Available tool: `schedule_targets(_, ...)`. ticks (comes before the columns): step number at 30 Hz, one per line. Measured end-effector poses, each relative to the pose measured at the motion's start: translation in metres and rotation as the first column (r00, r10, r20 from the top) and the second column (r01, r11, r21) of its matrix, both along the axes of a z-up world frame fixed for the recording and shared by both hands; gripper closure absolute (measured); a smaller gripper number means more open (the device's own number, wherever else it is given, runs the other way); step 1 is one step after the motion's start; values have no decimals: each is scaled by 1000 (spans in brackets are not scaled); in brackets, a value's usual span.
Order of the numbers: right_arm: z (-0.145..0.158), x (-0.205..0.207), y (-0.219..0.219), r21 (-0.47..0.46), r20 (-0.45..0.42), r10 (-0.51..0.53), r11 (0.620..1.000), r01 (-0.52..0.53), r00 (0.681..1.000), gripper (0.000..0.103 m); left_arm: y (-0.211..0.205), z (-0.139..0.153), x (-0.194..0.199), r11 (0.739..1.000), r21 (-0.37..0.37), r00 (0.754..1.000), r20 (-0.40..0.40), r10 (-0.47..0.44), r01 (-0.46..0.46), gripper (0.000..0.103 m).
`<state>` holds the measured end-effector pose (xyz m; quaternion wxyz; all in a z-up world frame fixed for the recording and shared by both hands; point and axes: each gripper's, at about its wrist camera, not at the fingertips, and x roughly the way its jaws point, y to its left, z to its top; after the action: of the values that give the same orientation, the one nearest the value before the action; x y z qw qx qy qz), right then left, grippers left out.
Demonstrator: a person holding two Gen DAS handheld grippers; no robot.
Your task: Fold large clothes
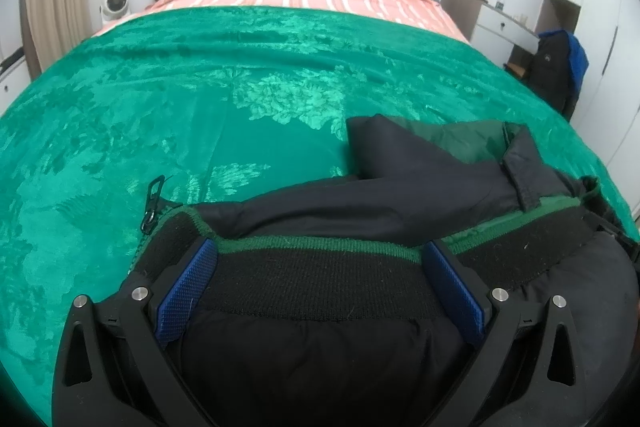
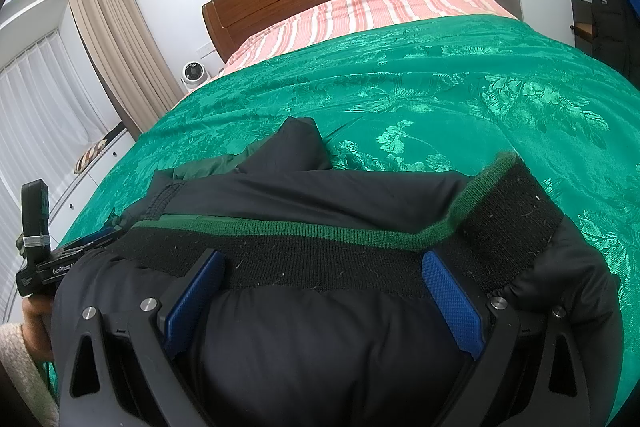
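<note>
A dark padded jacket [image 1: 320,327] lies on the green bedspread [image 1: 160,99] at the bed's foot. The left hand-held gripper [image 1: 320,259] and right hand-held gripper [image 2: 322,267] both straddle its ribbed hem [image 2: 320,259], jaws spread wide.

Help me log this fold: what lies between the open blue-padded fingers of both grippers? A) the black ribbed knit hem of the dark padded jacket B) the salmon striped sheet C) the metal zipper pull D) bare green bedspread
A: in both wrist views the black ribbed knit hem of the dark padded jacket fills the gap of the left gripper and right gripper.
</note>
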<state>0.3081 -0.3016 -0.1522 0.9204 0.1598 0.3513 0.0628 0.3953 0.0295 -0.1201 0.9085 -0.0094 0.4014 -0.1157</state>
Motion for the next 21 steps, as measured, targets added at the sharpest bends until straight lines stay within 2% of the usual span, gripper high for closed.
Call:
schedule_targets(4,0,0,-1,3,-1,-2,1000,2,1000,6,-6,27,-7,997,74,999,-46,-6,10,3)
schedule_targets(5,0,-1,-1,5,-1,-2,1000,2,1000,6,-5,41,-14,999,47,1000,-27,-15,16,3)
schedule_targets(7,0,-1,-1,9,1,-1,1000,1,1000,6,-5,74,-34,996,-65,998,25,-63,64,2)
schedule_targets(10,0,-1,-1,15,2,-1,1000,1,1000,6,-22,99,-50,977,-166,990,57,-129,137,1)
schedule_targets(13,1,-2,-1,17,4,-1,1000,1,1000,6,-52,87,-50,966,-173,981,27,-190,192,1)
schedule_targets(15,1,-1,-2,18,4,-1,1000,1,1000,6,-76,57,-44,976,-90,980,-16,-200,198,1)
schedule_targets(17,1,-1,-3,22,5,-1,1000,1,1000,6,-93,14,-37,978,9,975,-85,-205,206,0)
schedule_targets(18,2,-2,-4,29,7,-3,1000,3,1000,6,-94,7,-41,980,16,980,-32,-196,197,0)
schedule_targets(21,2,-1,-4,29,2,-8,1000,8,1000,6,-99,-1,-36,981,40,981,-33,-189,191,0)
